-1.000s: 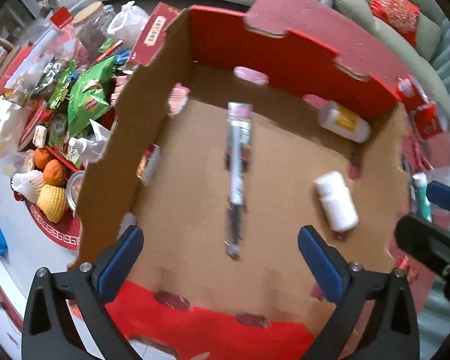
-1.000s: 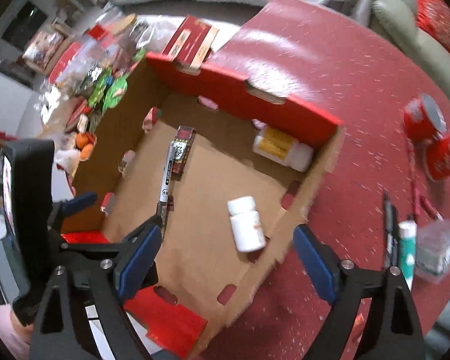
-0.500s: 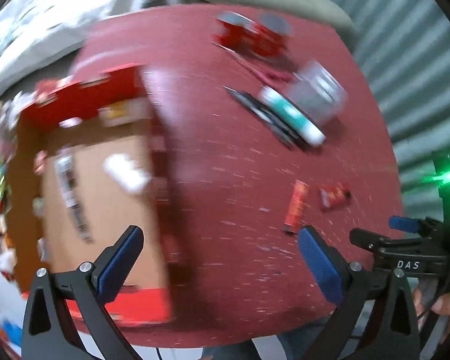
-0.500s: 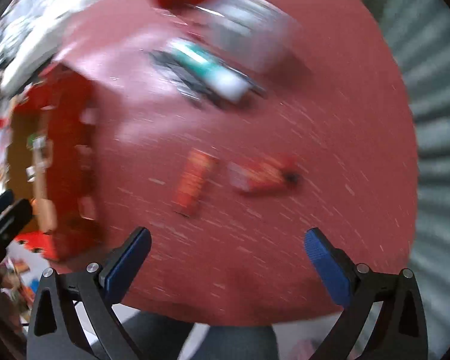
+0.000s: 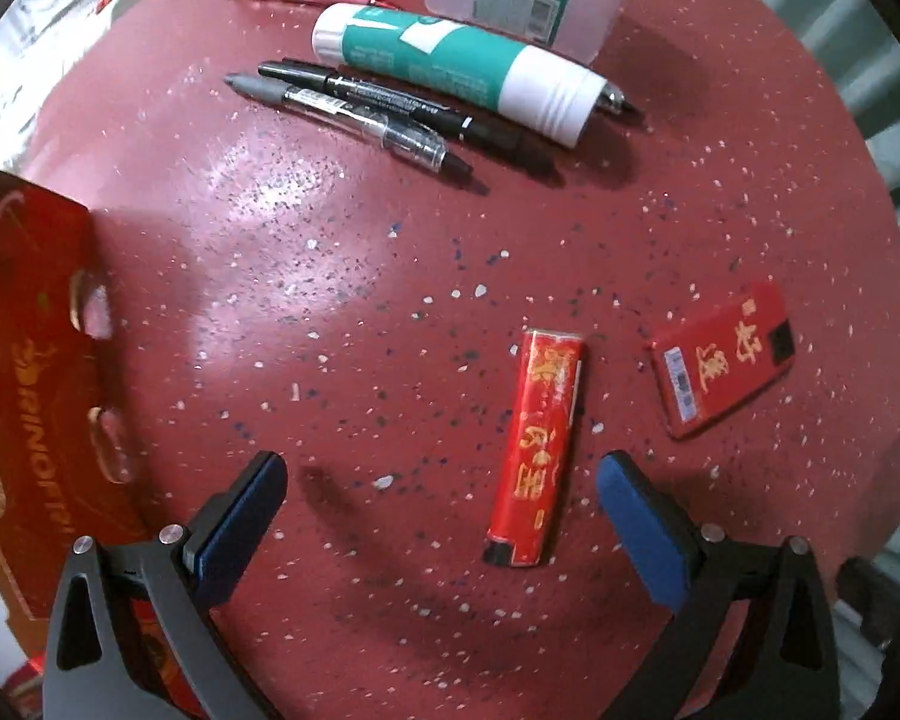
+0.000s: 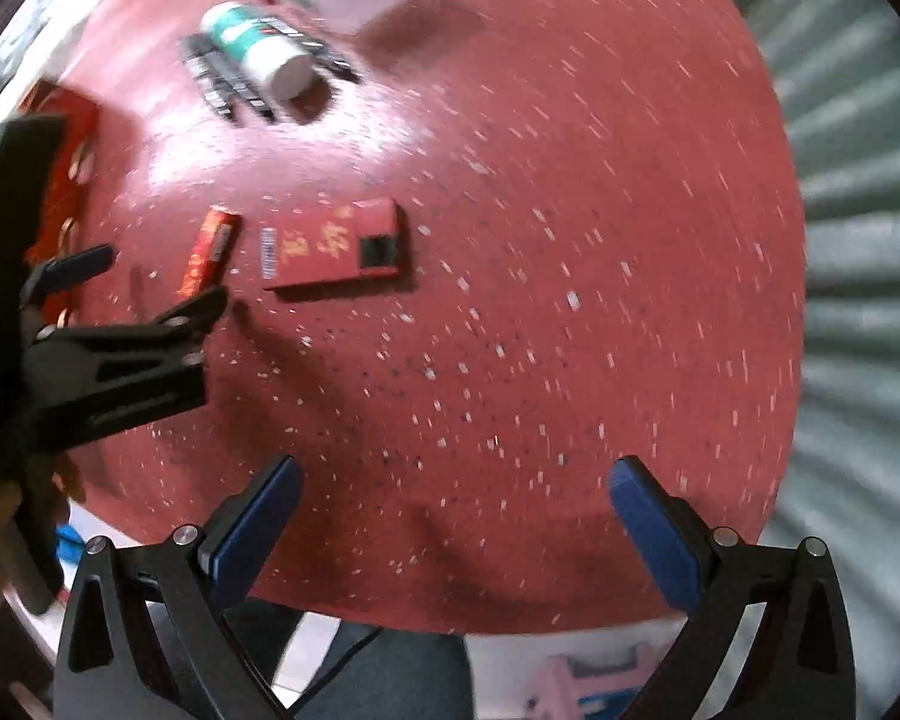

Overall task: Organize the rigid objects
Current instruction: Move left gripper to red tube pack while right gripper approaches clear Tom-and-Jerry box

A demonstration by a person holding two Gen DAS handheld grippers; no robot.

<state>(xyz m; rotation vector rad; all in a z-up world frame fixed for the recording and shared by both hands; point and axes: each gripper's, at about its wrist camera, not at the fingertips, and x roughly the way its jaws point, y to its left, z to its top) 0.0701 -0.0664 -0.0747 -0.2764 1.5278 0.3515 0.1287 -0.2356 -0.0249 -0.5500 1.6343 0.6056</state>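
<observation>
The bench (image 5: pixel 342 252) is round, dark red with pale speckles. A red cardboard box (image 5: pixel 24 372) stands at its left edge. A wide red card pack (image 5: pixel 723 369) with gold characters lies flat beside a narrow red pack (image 5: pixel 537 447), apart. The narrow pack lies between the fingers of the left claw (image 5: pixel 441 492), nearer the right finger; jaws spread wide, gripping nothing. The right claw (image 6: pixel 453 507) hangs open over bare bench, well apart from both packs.
</observation>
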